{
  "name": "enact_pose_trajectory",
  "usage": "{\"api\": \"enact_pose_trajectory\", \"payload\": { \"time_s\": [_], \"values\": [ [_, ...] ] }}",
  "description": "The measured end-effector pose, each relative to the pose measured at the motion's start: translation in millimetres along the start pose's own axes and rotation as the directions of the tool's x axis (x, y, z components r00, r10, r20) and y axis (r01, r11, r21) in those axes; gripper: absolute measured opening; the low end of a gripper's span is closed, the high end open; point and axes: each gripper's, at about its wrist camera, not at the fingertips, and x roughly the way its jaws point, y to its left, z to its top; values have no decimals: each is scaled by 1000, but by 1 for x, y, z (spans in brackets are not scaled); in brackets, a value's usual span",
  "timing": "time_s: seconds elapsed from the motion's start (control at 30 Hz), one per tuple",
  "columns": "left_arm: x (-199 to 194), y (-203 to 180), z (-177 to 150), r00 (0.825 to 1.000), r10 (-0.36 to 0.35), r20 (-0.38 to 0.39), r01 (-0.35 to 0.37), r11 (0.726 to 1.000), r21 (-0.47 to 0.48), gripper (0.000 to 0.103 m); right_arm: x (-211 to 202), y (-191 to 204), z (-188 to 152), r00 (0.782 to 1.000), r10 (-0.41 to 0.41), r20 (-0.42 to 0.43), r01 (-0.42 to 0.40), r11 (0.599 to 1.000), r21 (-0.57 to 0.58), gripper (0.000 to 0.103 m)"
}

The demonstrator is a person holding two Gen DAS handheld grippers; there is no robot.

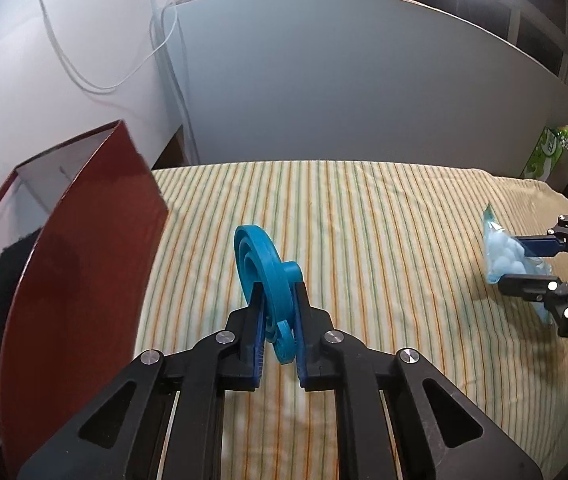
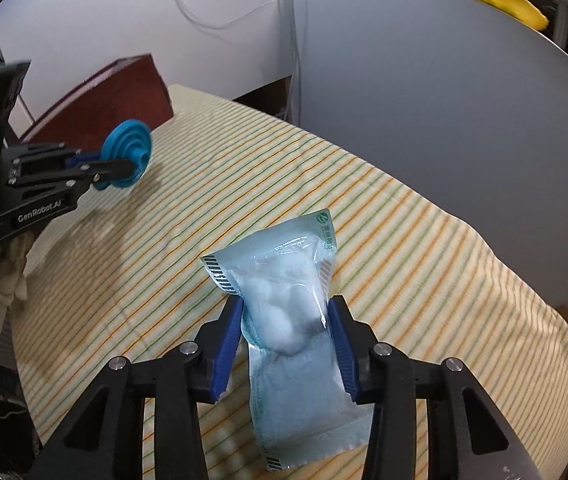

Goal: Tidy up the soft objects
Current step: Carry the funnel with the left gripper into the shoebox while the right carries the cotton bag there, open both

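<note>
My left gripper [image 1: 278, 292] is shut on a blue collapsible silicone funnel [image 1: 262, 268] and holds it above the striped cloth, just right of the red box [image 1: 84, 264]. It also shows in the right wrist view [image 2: 118, 168] with the funnel [image 2: 128, 148]. My right gripper [image 2: 285, 312] is shut on a clear bag of pale blue cotton balls [image 2: 287, 312] held above the cloth. In the left wrist view that gripper [image 1: 523, 264] and the bag [image 1: 507, 256] are at the far right.
The red box [image 2: 124, 92] stands open at the table's left, with something black inside [image 1: 8, 280]. A striped cloth [image 1: 363, 220] covers the table. A grey panel [image 1: 343, 80] stands behind it. A green box [image 1: 547, 152] sits far right.
</note>
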Motion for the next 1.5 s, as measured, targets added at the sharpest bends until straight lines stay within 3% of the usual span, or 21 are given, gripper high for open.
{"api": "enact_pose_trajectory", "payload": {
  "time_s": [0.3,0.5,0.77,0.93,1.17,1.5],
  "values": [
    [-9,9,-9,1000,-5,20,5,1000,-15,10,-7,-3,-6,1000,-4,29,3,1000,20,38],
    [-22,14,-11,997,-66,34,67,997,-45,10,-11,-2,-7,999,0,51,-1,999,34,37],
    [-69,19,-10,987,-129,93,135,989,-61,10,-29,1,-3,996,12,93,-17,998,55,37],
    [-113,36,-10,978,-134,162,146,987,-64,10,-56,14,19,987,26,156,-33,998,45,37],
    [-169,95,-25,970,-55,236,79,992,-96,10,-87,44,71,968,80,236,-89,996,28,37],
    [-191,176,-63,976,93,197,-63,986,-154,10,-79,128,150,963,142,230,-127,989,-80,37]
  ]
}}
